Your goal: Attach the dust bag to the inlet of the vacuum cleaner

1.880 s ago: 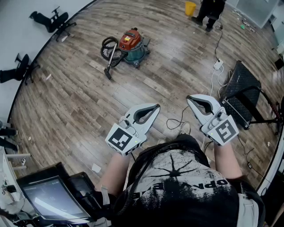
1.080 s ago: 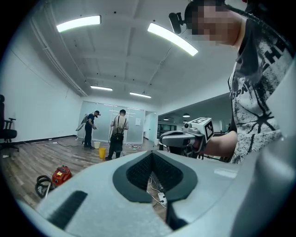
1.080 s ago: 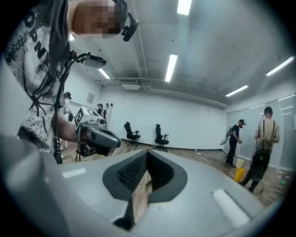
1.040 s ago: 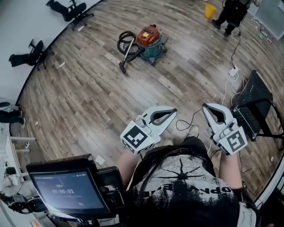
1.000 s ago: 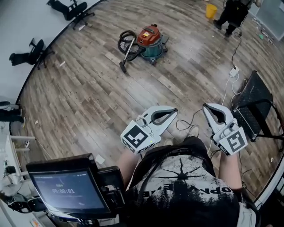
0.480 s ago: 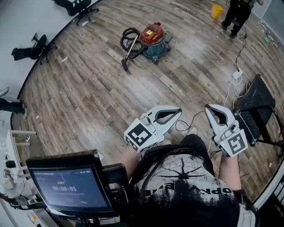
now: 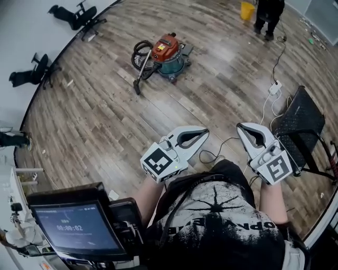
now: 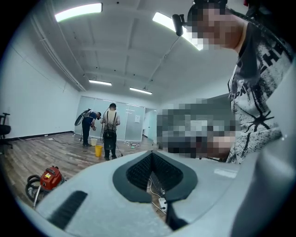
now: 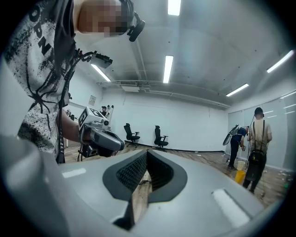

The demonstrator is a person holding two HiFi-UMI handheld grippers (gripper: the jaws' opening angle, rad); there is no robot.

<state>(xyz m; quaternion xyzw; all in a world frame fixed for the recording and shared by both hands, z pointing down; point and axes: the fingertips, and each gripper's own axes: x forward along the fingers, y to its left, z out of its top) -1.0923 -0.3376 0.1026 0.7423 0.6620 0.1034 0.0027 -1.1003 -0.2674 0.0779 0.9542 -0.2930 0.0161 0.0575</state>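
Far up the wooden floor [image 7: 100,121], toward 11 o'clock from both sets of fingers in the head view, stands the vacuum cleaner [image 7: 167,51], red on top and teal below. Its black hose [image 7: 137,51] is coiled at its 9 o'clock side. It is well apart from either tool. The left gripper [image 7: 204,132] is clenched, its ribbed pads pressed together on nothing. The right gripper [image 7: 241,127] is clamped shut the same way and also carries nothing. Both are held side by side in front of the person's chest, tips aimed roughly at 12 to 1 o'clock. From the left gripper view the vacuum cleaner shows small at 8 o'clock of the closed jaws. At 1 o'clock of the vacuum cleaner a yellow bucket [image 7: 246,9] stands beside a person [image 7: 267,16].

Compared with half a second ago, the vacuum cleaner sits a little lower and further toward 9 o'clock in the head view. The bucket has slid the same way. Both grippers keep the same closed, empty pose.
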